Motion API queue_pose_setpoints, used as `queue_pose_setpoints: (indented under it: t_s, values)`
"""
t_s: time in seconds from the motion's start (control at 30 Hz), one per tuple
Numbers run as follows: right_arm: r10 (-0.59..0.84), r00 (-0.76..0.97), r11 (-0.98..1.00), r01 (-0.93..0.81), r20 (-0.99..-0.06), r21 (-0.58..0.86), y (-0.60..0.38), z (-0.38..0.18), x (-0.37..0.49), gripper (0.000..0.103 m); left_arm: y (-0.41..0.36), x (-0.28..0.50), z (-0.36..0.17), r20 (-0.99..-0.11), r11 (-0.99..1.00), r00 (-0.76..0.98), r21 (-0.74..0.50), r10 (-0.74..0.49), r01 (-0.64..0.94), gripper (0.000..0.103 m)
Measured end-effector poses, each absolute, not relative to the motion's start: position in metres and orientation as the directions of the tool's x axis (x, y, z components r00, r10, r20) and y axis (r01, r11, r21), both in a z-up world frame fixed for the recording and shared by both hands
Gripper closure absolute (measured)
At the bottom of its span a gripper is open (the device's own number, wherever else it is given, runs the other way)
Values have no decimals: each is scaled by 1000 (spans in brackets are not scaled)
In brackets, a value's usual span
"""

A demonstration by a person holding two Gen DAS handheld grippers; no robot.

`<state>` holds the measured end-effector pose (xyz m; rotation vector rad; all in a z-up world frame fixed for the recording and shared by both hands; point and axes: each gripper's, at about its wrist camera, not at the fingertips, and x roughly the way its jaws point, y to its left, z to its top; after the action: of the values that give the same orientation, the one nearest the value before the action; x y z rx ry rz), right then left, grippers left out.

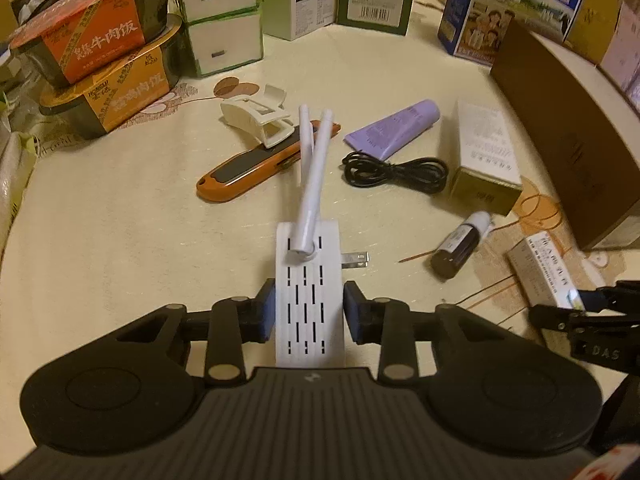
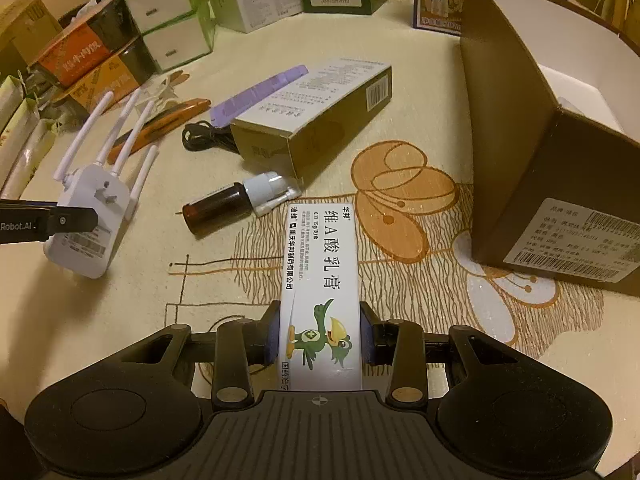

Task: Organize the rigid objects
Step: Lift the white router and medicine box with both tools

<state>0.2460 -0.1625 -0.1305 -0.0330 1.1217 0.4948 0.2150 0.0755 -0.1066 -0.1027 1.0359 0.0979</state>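
Observation:
My left gripper (image 1: 309, 312) is shut on a white Wi-Fi repeater (image 1: 308, 280) with white antennas, held above the table; it also shows in the right wrist view (image 2: 90, 220). My right gripper (image 2: 319, 334) is shut on a white ointment box (image 2: 320, 280) with a green bird print; the box also shows at the right of the left wrist view (image 1: 544, 276). An open brown cardboard box (image 2: 540, 152) stands to the right.
On the cloth-covered table lie an orange utility knife (image 1: 248, 168), a white clip (image 1: 256, 118), a purple tube (image 1: 396, 128), a black cable (image 1: 396, 172), a gold-ended carton (image 1: 486, 156) and a brown spray bottle (image 2: 236, 204). Food tubs (image 1: 104, 52) and cartons line the back.

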Motion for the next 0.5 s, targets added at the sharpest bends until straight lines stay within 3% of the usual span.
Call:
queue_pose_setpoints:
  t_s: [0.5]
  values:
    - [420,386,873,-418,-821,250,-173,-93,231,68,61,186,-78,-824,987,566,-87,3,-132,75]
